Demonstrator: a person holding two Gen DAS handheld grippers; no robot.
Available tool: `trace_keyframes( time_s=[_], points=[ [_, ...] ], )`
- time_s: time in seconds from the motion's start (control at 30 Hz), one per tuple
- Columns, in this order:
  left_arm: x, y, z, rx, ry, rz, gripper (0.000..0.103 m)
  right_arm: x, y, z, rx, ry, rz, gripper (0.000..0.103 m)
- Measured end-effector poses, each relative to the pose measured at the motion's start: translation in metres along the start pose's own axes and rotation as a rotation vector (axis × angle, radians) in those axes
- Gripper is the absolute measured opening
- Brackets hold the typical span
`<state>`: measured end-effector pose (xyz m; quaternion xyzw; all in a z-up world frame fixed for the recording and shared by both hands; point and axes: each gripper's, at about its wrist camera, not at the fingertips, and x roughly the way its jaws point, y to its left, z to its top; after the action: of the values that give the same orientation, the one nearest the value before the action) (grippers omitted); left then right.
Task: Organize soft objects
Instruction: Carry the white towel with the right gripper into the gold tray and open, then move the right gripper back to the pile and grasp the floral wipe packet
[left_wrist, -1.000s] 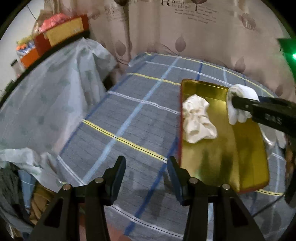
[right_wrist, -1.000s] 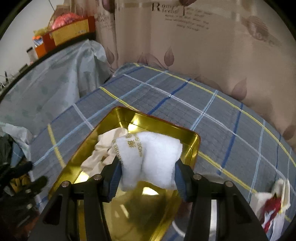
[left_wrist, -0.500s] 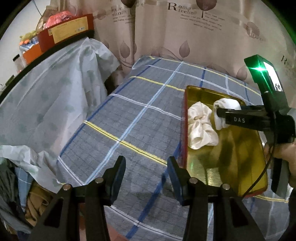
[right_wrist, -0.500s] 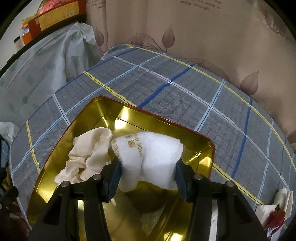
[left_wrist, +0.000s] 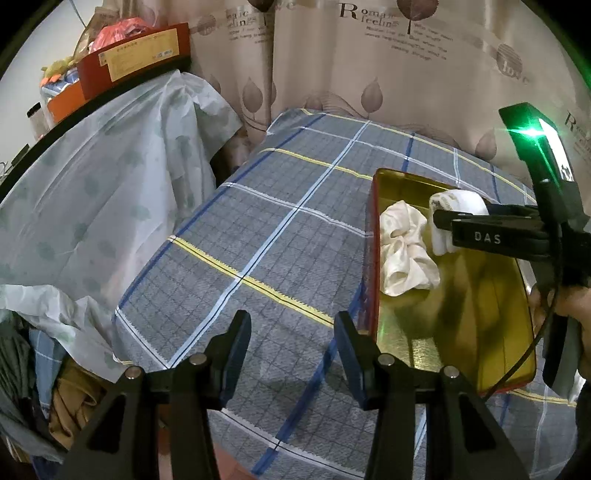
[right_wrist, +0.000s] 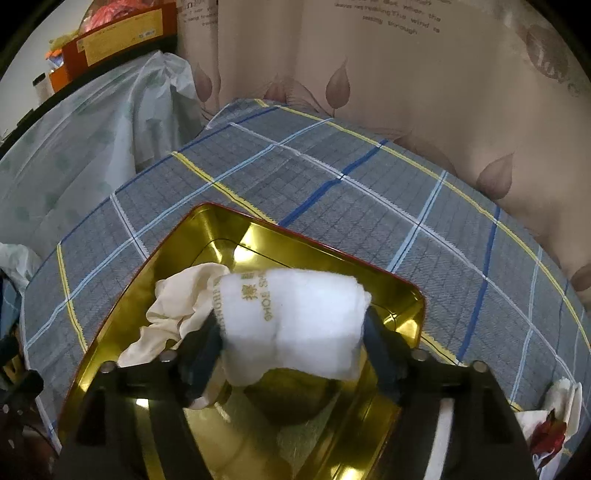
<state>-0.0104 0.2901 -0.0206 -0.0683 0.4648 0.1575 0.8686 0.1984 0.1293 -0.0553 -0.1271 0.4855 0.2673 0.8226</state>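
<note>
A gold tray with a red rim (left_wrist: 461, 343) (right_wrist: 332, 254) lies on the plaid tablecloth. A crumpled cream cloth (left_wrist: 402, 251) (right_wrist: 177, 314) lies in its far left part. My right gripper (right_wrist: 291, 332) is shut on a white folded shoe cloth with gold lettering (right_wrist: 295, 321) (left_wrist: 456, 201) and holds it low over the tray, beside the cream cloth. It also shows in the left wrist view (left_wrist: 443, 221). My left gripper (left_wrist: 293, 354) is open and empty above the cloth near the tray's front left corner.
A red and white wrapper or cloth (right_wrist: 554, 424) lies on the table right of the tray. A plastic-covered shelf (left_wrist: 92, 192) with boxes stands at the left. A curtain (left_wrist: 369, 74) hangs behind the table.
My right gripper has moved down and forward into the tray with the white cloth, closer to the cream cloth. My left gripper has drawn back and up a little.
</note>
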Motion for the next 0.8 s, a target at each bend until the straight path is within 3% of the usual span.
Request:
trace_keyframes(
  time_s=[0.43, 0.8],
  points=[
    [-0.002, -0.001, 0.0, 0.003, -0.008, 0.005, 0.048, -0.04, -0.006, -0.005, 0.049, -0.079, 0.036, 0.08],
    [0.0, -0.007, -0.002, 0.013, -0.008, 0.026, 0.048, -0.1, -0.016, -0.063, 0.054, -0.161, 0.055, 0.08]
  ],
)
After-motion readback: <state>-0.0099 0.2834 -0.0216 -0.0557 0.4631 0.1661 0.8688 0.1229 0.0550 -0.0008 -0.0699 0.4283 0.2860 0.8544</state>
